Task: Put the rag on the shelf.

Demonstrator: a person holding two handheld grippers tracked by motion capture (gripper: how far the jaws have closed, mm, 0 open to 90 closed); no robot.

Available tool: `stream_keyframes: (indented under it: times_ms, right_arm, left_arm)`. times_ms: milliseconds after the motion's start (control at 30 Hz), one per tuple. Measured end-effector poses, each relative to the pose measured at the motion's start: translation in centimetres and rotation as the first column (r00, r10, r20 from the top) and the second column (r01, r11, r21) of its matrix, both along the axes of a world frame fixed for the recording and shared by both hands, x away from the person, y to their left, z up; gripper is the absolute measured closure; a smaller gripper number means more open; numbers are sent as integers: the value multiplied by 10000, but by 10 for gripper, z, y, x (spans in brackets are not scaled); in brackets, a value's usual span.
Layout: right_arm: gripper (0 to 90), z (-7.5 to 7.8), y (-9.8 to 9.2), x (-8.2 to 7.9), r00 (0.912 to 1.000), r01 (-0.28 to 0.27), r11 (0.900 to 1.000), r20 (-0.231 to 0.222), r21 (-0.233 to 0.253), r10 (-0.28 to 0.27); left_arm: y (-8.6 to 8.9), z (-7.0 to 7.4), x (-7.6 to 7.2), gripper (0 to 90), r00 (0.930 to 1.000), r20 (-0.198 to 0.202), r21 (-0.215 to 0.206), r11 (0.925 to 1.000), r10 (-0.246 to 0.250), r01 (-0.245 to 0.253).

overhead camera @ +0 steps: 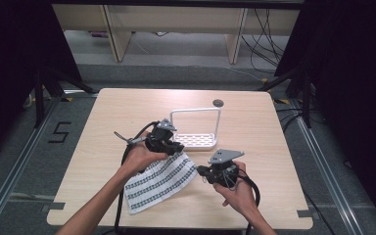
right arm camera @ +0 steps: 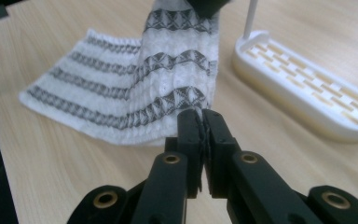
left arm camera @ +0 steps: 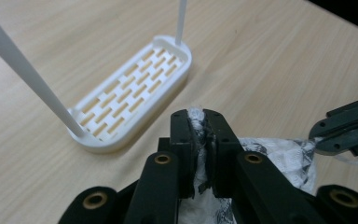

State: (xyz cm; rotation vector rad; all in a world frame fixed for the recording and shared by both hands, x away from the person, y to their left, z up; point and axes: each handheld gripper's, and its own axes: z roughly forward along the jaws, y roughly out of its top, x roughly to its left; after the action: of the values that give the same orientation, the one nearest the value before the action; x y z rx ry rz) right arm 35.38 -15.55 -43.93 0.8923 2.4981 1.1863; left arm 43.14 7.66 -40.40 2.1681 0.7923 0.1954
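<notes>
Left gripper [left arm camera: 200,140], its jaws pressed together on a bunched edge of the white cloth with dark grey patterned stripes [overhead camera: 159,180], lifts that edge off the pale wooden table [overhead camera: 112,117]; the rest lies flat near the front. Behind stands the white slotted plastic rack with a tall wire hoop [overhead camera: 196,128]. Right gripper [right arm camera: 201,135] looks closed at the cloth's near corner, though whether it pinches fabric I cannot tell. Likely both lift next to drape it over the hoop. One cloth, one rack, two grippers.

Light wood table [overhead camera: 103,147]; desk legs [overhead camera: 119,36] and cables [overhead camera: 267,39] on floor behind.
</notes>
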Motion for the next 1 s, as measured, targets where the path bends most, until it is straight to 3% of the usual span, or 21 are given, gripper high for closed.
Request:
stream_keyframes:
  times_ms: [33, 67, 133, 167, 233, 267, 300, 333, 367, 400, 433, 500, 567, 600, 633, 733, 833, 1000]
  right_arm:
    - [875, 10, -2, 3, 10000, 95, 9998, -26, 149, -95]
    - [875, 10, -2, 3, 10000, 95, 9998, -26, 149, -95]
    - [877, 24, -5, 7, 9995, 112, 9997, 278, 234, -118]
    - [877, 24, -5, 7, 9995, 112, 9997, 278, 234, -118]
    - [877, 37, -7, 11, 9985, 181, 9991, 513, 374, -200]
    - [877, 44, -8, 12, 9979, 256, 9987, 577, 440, -281]
    - [877, 50, -9, 15, 9968, 242, 9986, 751, 468, -277]
    - [878, 63, -11, 20, 9955, 418, 9972, 819, 617, -468]
    - [878, 63, -11, 20, 9955, 418, 9972, 819, 617, -468]
    - [878, 74, -13, 27, 9922, 392, 9969, 1151, 686, -470]
    - [878, 74, -13, 27, 9922, 392, 9969, 1151, 686, -470]
    - [878, 90, -16, 35, 9936, 573, 9950, 928, 816, -648]
    - [878, 95, -16, 38, 9923, 459, 9963, 1119, 728, -539]
    - [878, 101, -16, 39, 9921, 621, 9955, 1046, 713, -694]
    - [878, 106, -17, 41, 9902, 514, 9969, 1270, 597, -587]
    - [878, 122, -18, 43, 9895, 663, 9959, 1247, 619, -736]
    - [878, 137, -20, 49, 9827, 768, 9955, 1649, 546, -848]
    - [878, 149, -25, 59, 9771, 978, 9934, 1835, 600, -1073]
  left_arm:
    - [2, 9, -2, 824, 9998, 92, -287, 9994, 177, -175]
    - [2, 9, -2, 824, 9998, 92, -287, 9994, 177, -175]
    - [4, 20, -3, 824, 9989, 356, -481, 9985, 295, -278]
    - [5, 27, -4, 824, 9984, 426, -597, 9976, 369, -343]
    - [8, 40, -6, 821, 9960, 530, -1118, 9915, 726, -663]
    - [11, 47, -6, 815, 9954, 623, -1077, 9920, 723, -653]
    - [11, 52, -7, 809, 9937, 655, -1304, 9881, 905, -814]
    - [14, 61, -6, 809, 9925, 664, -1356, 9864, 1023, -926]
    - [14, 61, -6, 814, 9925, 664, -1356, 9864, 1023, -926]
    - [15, 65, -6, 821, 9925, 588, -1466, 9844, 1068, -972]
    - [15, 69, -6, 821, 9924, 536, -1428, 9845, 1106, -1020]
    - [14, 76, -5, 830, 9917, 284, -1636, 9793, 1255, -1192]
    - [14, 83, -4, 831, 9922, 139, -1741, 9774, 1239, -1196]
    - [14, 86, -4, 832, 9932, 151, -1685, 9794, 1158, -1116]
    - [13, 90, -4, 833, 9931, 137, -1791, 9774, 1162, -1118]
    - [11, 100, -3, 834, 9921, 175, -1973, 9732, 1239, -1181]
    - [9, 108, -1, 834, 9911, 232, -2167, 9684, 1313, -1232]
    - [4, 118, 6, 833, 9889, 319, -2438, 9607, 1450, -1329]
